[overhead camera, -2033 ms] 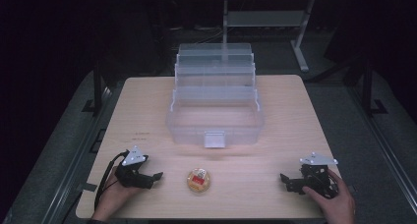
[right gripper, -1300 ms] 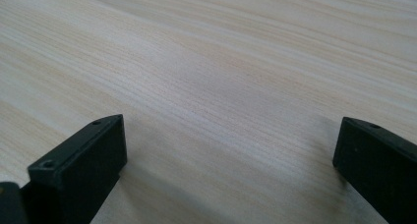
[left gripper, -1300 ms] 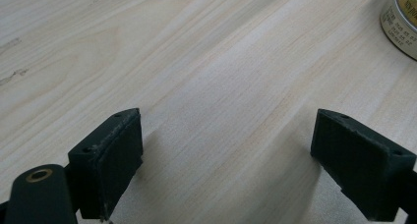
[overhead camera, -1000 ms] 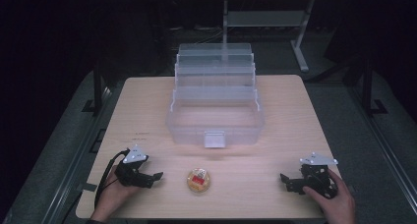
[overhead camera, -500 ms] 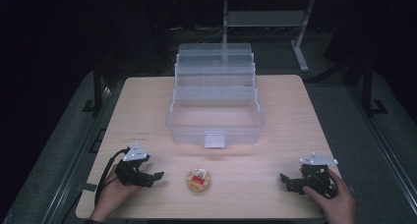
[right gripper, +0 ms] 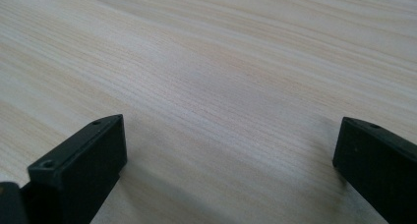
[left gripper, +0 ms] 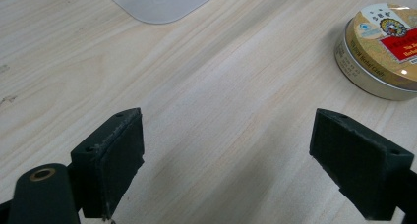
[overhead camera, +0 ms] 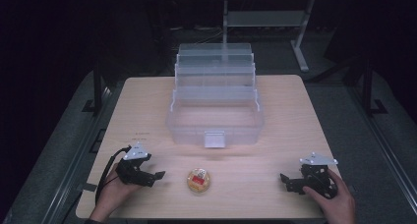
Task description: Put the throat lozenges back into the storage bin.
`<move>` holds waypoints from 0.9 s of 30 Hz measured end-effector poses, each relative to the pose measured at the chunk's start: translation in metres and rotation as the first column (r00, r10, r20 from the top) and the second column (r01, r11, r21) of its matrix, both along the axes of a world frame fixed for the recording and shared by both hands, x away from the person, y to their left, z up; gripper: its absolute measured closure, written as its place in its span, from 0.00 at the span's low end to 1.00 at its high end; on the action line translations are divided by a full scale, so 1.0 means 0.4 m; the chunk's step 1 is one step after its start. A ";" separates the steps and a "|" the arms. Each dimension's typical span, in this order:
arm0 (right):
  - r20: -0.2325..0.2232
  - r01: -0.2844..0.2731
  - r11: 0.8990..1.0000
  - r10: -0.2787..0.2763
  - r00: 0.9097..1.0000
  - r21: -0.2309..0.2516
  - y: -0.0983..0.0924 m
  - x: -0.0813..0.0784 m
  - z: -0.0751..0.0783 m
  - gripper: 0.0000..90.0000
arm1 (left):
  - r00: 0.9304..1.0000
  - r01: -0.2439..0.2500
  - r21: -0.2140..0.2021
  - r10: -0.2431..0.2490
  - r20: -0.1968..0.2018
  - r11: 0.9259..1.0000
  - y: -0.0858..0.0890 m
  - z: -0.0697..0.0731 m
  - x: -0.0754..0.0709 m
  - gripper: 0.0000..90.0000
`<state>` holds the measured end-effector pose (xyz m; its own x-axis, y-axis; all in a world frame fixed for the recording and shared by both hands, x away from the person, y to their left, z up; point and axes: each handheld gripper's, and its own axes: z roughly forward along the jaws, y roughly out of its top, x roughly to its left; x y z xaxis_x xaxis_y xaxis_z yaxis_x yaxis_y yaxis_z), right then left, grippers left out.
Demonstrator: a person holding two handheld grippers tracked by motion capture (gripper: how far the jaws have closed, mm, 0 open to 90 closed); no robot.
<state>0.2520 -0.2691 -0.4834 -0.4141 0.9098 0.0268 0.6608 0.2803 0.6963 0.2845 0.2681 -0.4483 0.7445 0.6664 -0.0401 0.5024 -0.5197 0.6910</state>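
Observation:
A small round tin (overhead camera: 199, 180) with a gold and red lid lies near the table's front edge; it also sits at the upper right of the left gripper view (left gripper: 381, 47). My left gripper (overhead camera: 156, 176) rests on the table just left of the tin, open, jaws wide apart with bare wood between them (left gripper: 226, 155). My right gripper (overhead camera: 285, 181) rests at the front right, open too, over bare wood (right gripper: 231, 170). A clear plastic tiered organiser box (overhead camera: 215, 106) stands in the middle of the table, opened out.
The light wooden table (overhead camera: 295, 116) has bare surface on both sides of the box. A corner of the clear box (left gripper: 162, 3) lies ahead in the left gripper view. Dark floor and a metal stand (overhead camera: 300, 42) lie beyond the far edge.

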 end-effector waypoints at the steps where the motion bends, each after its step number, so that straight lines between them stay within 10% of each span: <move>1: 0.000 0.000 1.000 0.000 1.000 0.000 0.000 0.000 0.000 0.00 | 1.000 0.001 -0.002 -0.001 -0.001 1.000 -0.001 0.001 0.000 0.14; 27: 0.000 0.000 1.000 0.000 1.000 0.000 0.000 0.000 0.000 0.00 | 0.999 0.048 -0.022 -0.049 -0.010 0.999 -0.034 0.027 0.006 0.14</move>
<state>0.2520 -0.2691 -0.4834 -0.4141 0.9098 0.0268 0.6606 0.2801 0.6965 0.2871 0.2543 -0.4374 0.7754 0.6283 -0.0623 0.4843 -0.5285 0.6973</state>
